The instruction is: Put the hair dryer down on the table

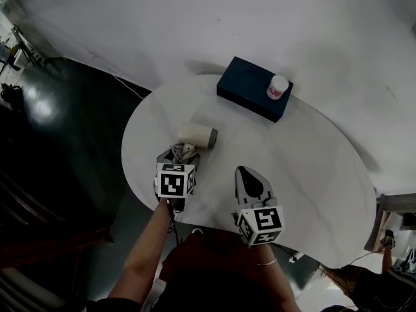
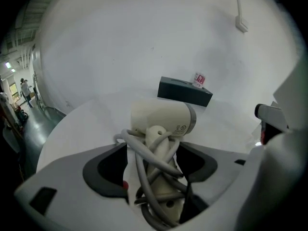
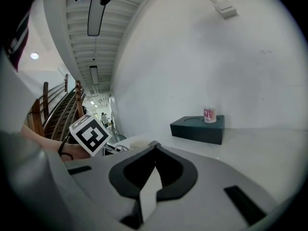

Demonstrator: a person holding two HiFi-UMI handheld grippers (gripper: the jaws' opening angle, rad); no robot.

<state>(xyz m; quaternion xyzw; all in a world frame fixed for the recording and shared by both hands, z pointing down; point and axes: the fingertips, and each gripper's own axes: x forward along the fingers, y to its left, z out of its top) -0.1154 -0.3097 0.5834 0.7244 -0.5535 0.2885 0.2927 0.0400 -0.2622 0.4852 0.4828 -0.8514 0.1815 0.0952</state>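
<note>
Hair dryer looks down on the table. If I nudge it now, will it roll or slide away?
It probably won't roll far: the hair dryer has a round barrel, but its handle sticks out from it and should stop it. The cord wound around the handle looks loose and floppy, so it may snag a jaw. The table looks smooth, so expect some sliding.

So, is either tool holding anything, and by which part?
Nothing is gripped. The left tool stands open around the handle of the hair dryer; the right tool is shut, empty.
</note>
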